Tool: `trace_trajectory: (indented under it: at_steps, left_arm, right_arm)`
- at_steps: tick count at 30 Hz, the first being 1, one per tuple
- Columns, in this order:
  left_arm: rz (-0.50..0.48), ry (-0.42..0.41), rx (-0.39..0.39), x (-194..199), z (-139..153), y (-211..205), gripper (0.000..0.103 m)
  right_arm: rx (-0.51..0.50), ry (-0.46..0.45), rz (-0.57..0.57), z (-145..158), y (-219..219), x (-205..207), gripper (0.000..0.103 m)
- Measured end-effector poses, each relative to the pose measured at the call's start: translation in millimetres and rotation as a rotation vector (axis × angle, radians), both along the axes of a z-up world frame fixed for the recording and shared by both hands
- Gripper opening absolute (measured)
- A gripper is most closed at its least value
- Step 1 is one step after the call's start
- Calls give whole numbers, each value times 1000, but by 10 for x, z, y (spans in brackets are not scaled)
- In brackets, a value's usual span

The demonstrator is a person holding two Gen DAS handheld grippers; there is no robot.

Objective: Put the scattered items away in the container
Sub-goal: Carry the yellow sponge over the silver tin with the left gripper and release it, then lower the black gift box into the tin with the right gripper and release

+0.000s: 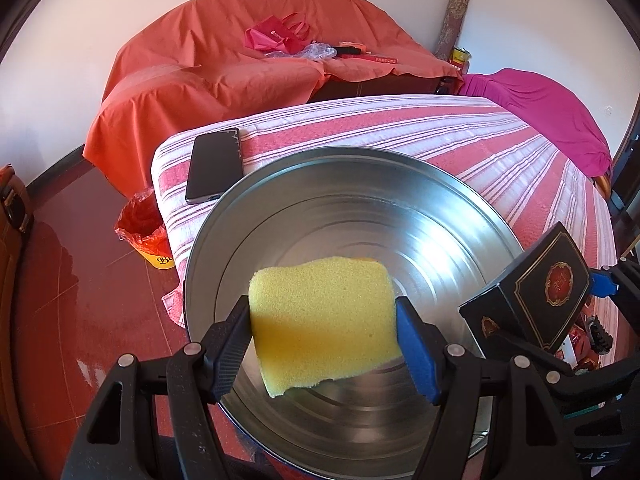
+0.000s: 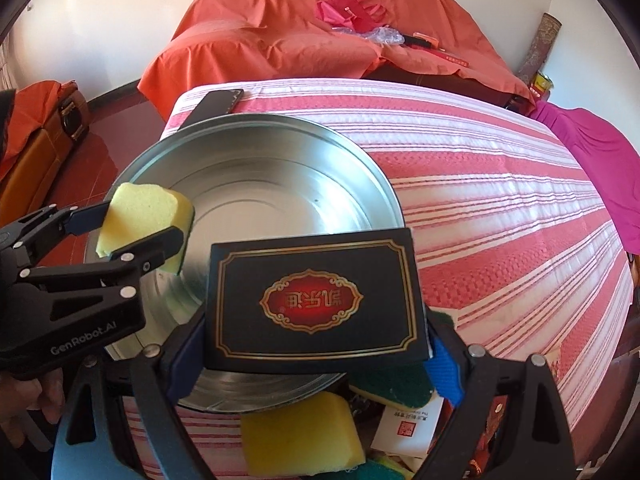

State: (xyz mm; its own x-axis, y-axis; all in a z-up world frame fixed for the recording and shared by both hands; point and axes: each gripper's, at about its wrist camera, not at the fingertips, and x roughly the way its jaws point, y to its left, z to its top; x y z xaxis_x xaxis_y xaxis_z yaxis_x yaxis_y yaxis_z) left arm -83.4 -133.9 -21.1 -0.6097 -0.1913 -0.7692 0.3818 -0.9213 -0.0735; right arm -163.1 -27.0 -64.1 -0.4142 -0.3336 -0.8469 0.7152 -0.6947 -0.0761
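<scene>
- 2 tools are up over the round metal tin (image 1: 320, 184), which sits on the table under a red-and-white striped cloth (image 1: 460, 140).
- My left tool (image 1: 324, 320) is clenched on a yellow sponge (image 1: 320, 316), held above the near-left part of the tin, inside its rim; the sponge bulges past both pads.
- My right tool (image 2: 316, 356) grips a black box with a gold border and red emblem (image 2: 316, 300); the box hangs over the tin's near-right rim, partly past the edge.
- The tin's floor is bare metal, with open room across its far half.
- A dark phone (image 1: 214, 166) lies flat by the table's far-left corner, just behind the tin's rim.
- Below my right tool another yellow sponge (image 2: 300, 432), a green-backed sponge (image 2: 396, 388) and a white card (image 2: 408, 424) crowd the table's near edge.
- Right of the tin the striped cloth runs clear to the far edge.
</scene>
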Motion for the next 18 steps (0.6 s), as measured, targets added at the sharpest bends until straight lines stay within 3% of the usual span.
trace_trajectory:
  at_steps: [14,18]
  left_arm:
    - [68,-42,-30,-25,-77,-79,73]
    - [95,-40,-30,-18,-84,-118,82]
  right_arm:
    - [55,9,43,-79,-164,-52,93]
    - [50,-1,44,-81,-172,-57,94]
